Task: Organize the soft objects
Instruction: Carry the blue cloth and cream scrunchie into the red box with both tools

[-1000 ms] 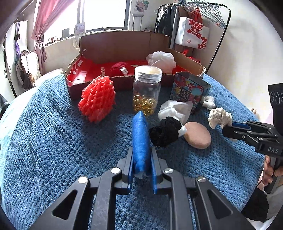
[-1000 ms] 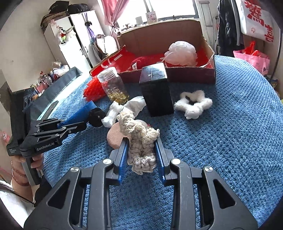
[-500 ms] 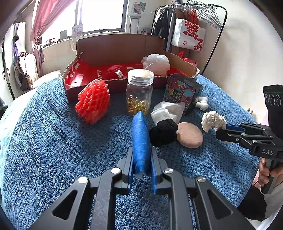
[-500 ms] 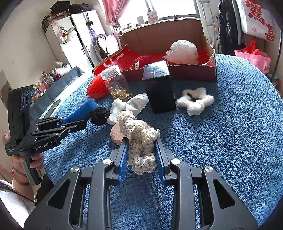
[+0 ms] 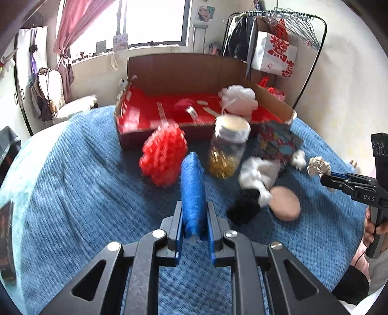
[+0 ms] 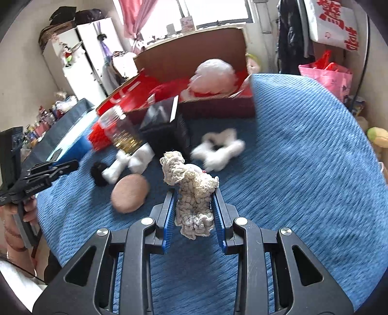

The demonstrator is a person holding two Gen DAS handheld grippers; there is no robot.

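A bright window (image 5: 150, 21) with a pink curtain (image 5: 70, 31) lights the pale walls. A clothes rack (image 5: 291, 21) stands right; white cabinets (image 6: 80, 55) left.

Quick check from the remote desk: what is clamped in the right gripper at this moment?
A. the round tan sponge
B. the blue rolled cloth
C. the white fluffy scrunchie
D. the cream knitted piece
D: in the right wrist view the right gripper is shut on the cream knitted piece, while the tan sponge and white scrunchie lie on the blue blanket.
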